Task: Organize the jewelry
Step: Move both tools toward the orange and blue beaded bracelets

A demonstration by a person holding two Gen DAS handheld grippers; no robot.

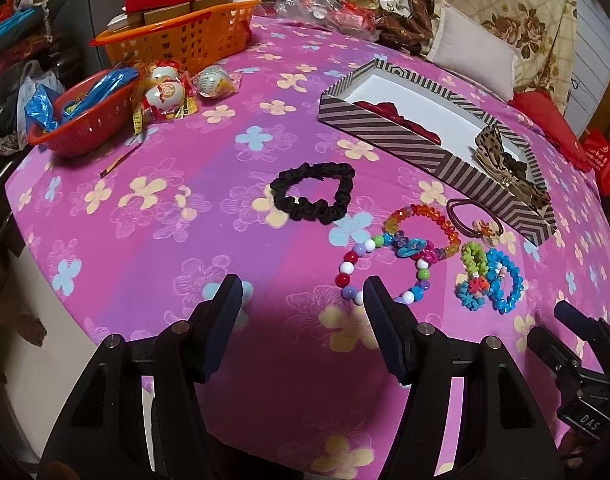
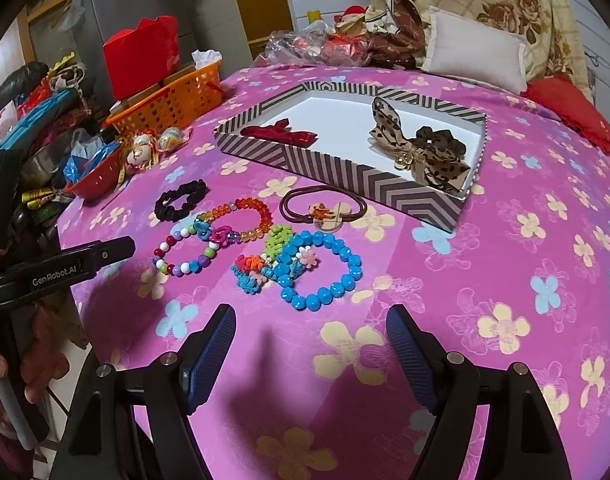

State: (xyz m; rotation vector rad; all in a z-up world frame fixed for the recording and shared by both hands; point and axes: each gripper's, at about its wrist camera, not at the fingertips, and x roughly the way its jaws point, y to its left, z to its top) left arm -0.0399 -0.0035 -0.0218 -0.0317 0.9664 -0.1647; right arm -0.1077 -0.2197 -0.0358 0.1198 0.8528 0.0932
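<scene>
A striped box point(image 2: 385, 186) point(image 1: 389, 136) holds a red bow point(image 2: 281, 134), a leopard bow point(image 2: 409, 148) and a dark scrunchie point(image 2: 441, 140). On the pink flowered cloth lie a black scrunchie point(image 1: 313, 192) point(image 2: 181, 200), an orange bead bracelet point(image 1: 425, 224) point(image 2: 249, 216), a multicolour bead bracelet point(image 1: 353, 264) point(image 2: 177, 254), a brown hair tie point(image 2: 321, 208) point(image 1: 473, 216), a blue bead bracelet point(image 2: 325, 270) point(image 1: 505, 280) and small knitted rings point(image 2: 253, 272). My left gripper point(image 1: 301, 292) is open and empty, just before the multicolour bracelet. My right gripper point(image 2: 311, 322) is open and empty, just before the blue bracelet.
An orange basket point(image 1: 185, 36) and a red bowl point(image 1: 77, 120) with wrapped balls point(image 1: 169, 92) stand at the far left. Pillows point(image 2: 477, 56) and plastic bags point(image 2: 305, 46) lie at the back. The cloth edge drops off at the left.
</scene>
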